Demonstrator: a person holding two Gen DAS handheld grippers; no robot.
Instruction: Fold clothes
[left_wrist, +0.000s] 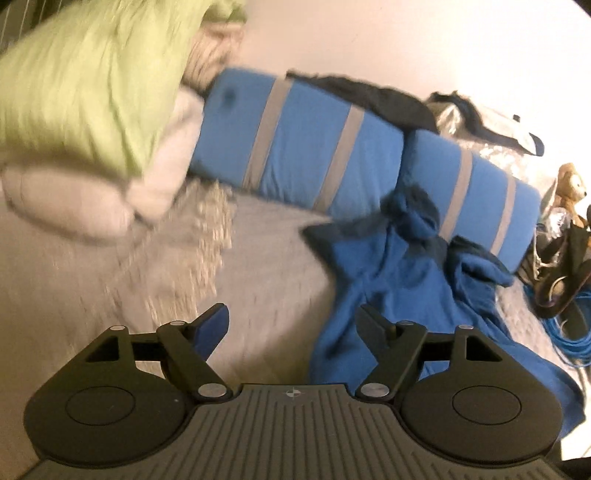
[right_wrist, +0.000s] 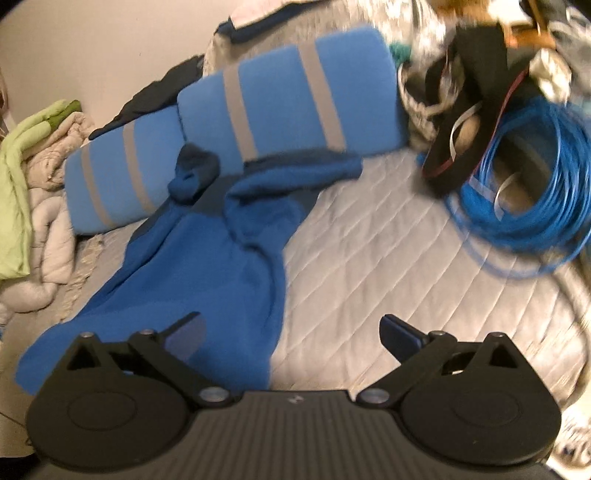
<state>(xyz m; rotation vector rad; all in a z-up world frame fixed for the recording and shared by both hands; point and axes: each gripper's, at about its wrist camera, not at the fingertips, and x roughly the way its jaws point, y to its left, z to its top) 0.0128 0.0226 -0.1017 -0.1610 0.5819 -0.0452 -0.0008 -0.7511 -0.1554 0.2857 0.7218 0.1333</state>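
the rumpled blue fabric garment (right_wrist: 207, 266) sprawls unfolded on the grey quilted bed (right_wrist: 388, 251), toward 11 o'clock of the wide-apart, empty right gripper (right_wrist: 291, 334) and 1 o'clock of the equally spread left gripper (left_wrist: 293, 328), so smoothing it flat likely precedes any fold.

No readable text, labels, brands or numbers anywhere; only a small round crosshair mark (left_wrist: 291, 393) on gripper body.

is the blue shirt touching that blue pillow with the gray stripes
Touching. In the right wrist view the blue shirt has its upper end bunched up against the striped pillow with no gap; the left wrist view agrees.
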